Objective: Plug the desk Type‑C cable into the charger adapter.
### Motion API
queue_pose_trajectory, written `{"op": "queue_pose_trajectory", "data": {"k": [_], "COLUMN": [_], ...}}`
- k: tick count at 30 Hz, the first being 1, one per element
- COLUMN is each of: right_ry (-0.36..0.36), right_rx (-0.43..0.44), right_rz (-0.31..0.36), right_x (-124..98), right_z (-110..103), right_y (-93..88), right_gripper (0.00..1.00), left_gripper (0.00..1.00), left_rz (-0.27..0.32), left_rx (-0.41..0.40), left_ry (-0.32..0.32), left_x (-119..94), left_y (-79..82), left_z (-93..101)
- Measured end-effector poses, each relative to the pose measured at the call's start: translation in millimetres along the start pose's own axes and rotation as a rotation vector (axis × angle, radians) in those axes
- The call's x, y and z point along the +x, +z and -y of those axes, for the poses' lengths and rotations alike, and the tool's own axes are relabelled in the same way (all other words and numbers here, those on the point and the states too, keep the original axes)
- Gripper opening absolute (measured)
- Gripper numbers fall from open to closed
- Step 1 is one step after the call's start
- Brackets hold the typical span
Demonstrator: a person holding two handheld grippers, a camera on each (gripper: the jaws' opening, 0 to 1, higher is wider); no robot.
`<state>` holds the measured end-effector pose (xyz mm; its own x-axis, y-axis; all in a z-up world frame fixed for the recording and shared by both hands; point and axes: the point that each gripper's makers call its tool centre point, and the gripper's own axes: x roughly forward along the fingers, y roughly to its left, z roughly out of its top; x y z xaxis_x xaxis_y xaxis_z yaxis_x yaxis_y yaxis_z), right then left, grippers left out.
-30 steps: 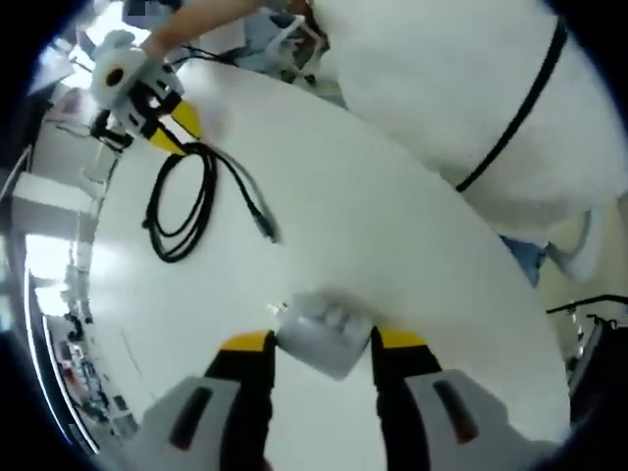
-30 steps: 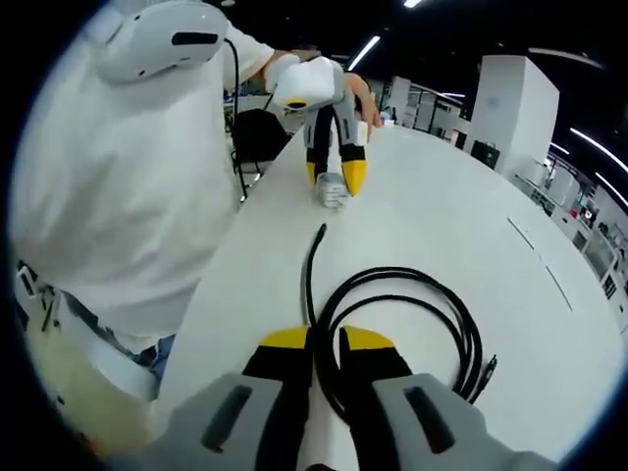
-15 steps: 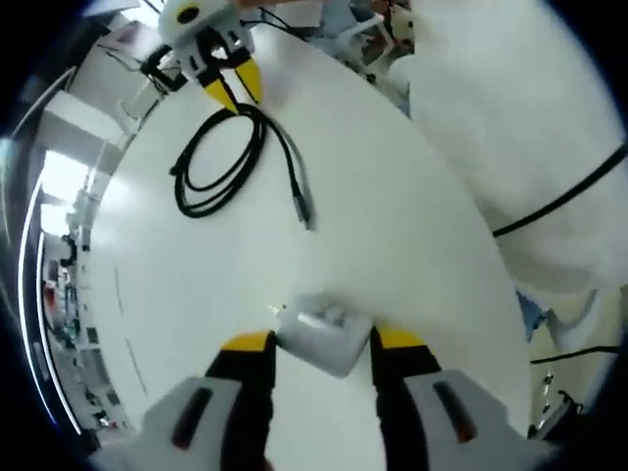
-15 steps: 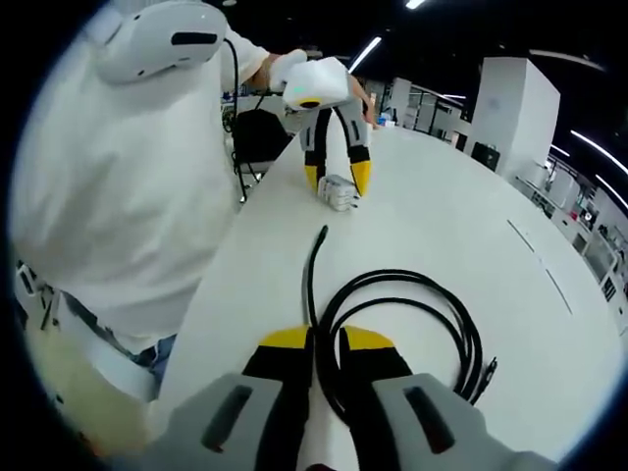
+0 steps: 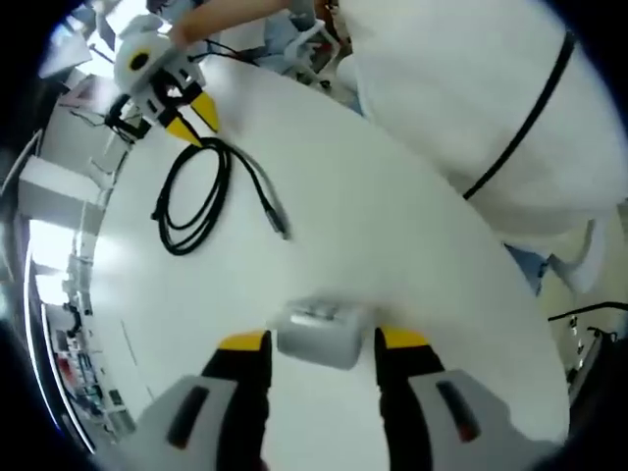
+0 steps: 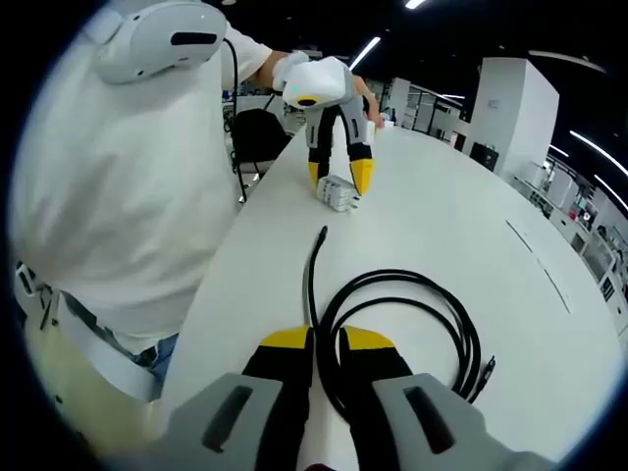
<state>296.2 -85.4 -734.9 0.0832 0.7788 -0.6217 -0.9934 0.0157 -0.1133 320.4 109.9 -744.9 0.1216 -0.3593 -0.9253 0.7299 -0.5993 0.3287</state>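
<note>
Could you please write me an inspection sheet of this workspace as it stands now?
Surface: white table, bare apart from the job's things.
Job's things: grey charger adapter held between the left gripper's jaws; black Type-C cable lying coiled, one plug end pointing towards the adapter, not yet plugged in.
Clutter: nothing seen.
Grippers: left gripper shut on the adapter; right gripper shut on the cable near the coil.
Cables: besides the job's cable, a thin black lead on the person's white clothing.
Surroundings: dim hall with ceiling strip lights and a white pillar.
</note>
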Motion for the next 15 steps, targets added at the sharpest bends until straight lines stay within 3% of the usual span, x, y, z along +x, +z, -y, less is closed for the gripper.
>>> {"op": "queue_pose_trajectory", "data": {"k": [2, 7, 11, 15], "right_ry": [-0.003, -0.004, -0.006, -0.006], "right_rx": [0.002, 0.001, -0.001, -0.001], "right_rz": [0.000, -0.001, 0.001, 0.000], "right_x": [-1.1, -2.3, -2.6, -2.4], "right_z": [0.5, 1.1, 2.0, 2.2], "right_y": [-0.8, -2.5, -2.3, -2.5], "right_gripper": [0.10, 0.10, 0.10, 0.10], "left_gripper": [0.43, 0.36, 0.35, 0.35], "left_rz": [0.004, -0.021, -0.036, -0.081], "left_rx": [-0.004, 0.005, -0.083, -0.269], "left_ry": [-0.014, 0.007, 0.016, 0.040], "left_x": [2.5, 2.8, 5.5, 6.1], "left_y": [1.6, -0.1, -0.2, -3.3], "left_z": [3.7, -1.7, -1.3, -3.1]}}
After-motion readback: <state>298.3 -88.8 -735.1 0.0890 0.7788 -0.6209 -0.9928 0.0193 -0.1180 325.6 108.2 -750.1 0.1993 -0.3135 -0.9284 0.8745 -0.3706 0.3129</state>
